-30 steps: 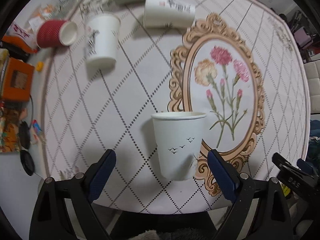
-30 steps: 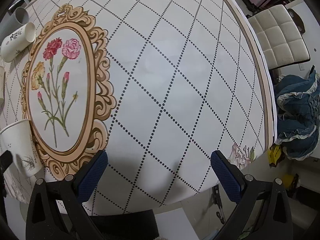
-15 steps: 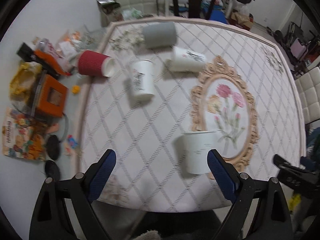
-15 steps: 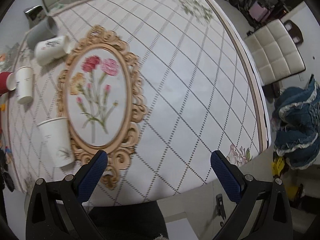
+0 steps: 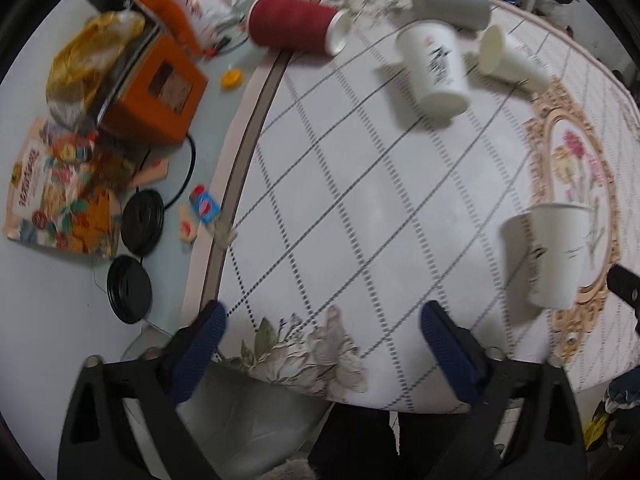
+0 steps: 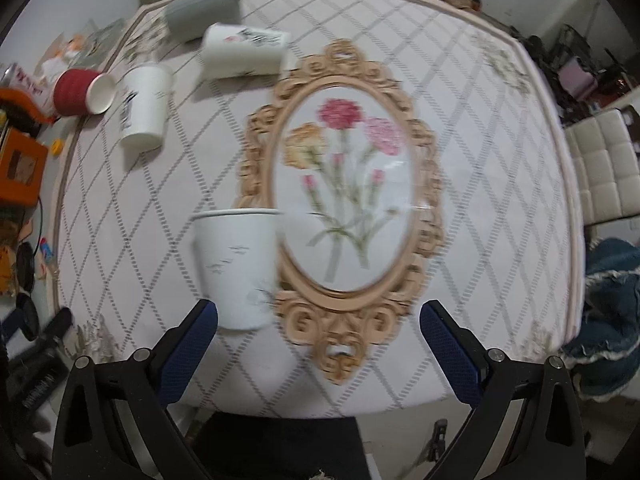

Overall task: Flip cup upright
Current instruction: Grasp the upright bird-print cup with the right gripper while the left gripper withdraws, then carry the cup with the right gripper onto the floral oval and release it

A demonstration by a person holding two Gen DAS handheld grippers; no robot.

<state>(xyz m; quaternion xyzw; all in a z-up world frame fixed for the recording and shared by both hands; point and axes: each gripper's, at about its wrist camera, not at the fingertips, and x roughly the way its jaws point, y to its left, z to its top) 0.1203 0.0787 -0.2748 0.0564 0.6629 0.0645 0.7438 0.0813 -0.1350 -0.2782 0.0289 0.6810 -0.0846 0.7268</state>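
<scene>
A white paper cup with small bird marks (image 6: 236, 268) stands upright near the table's front edge, left of the oval flower frame; it also shows in the left wrist view (image 5: 552, 256). My left gripper (image 5: 324, 344) is open and empty, over the front left table edge, well left of that cup. My right gripper (image 6: 320, 340) is open and empty, just in front of the cup and frame. Farther back lie a white printed cup (image 6: 144, 108), a second white cup (image 6: 244, 52), a grey cup (image 6: 204, 10) and a red ribbed cup (image 6: 78, 92), all on their sides.
The table (image 6: 500, 208) has a diamond-pattern cloth with an ornate flower frame (image 6: 344, 200). Left of it, on the floor, are an orange box (image 5: 156, 92), snack bags and black lids (image 5: 136, 256). A white padded chair (image 6: 604, 168) and blue cloth (image 6: 608, 320) are on the right.
Both grippers have pulled back and swung left. The left view now faces the table's left edge and floor clutter. The upright cup now stands just ahead of the right gripper.
</scene>
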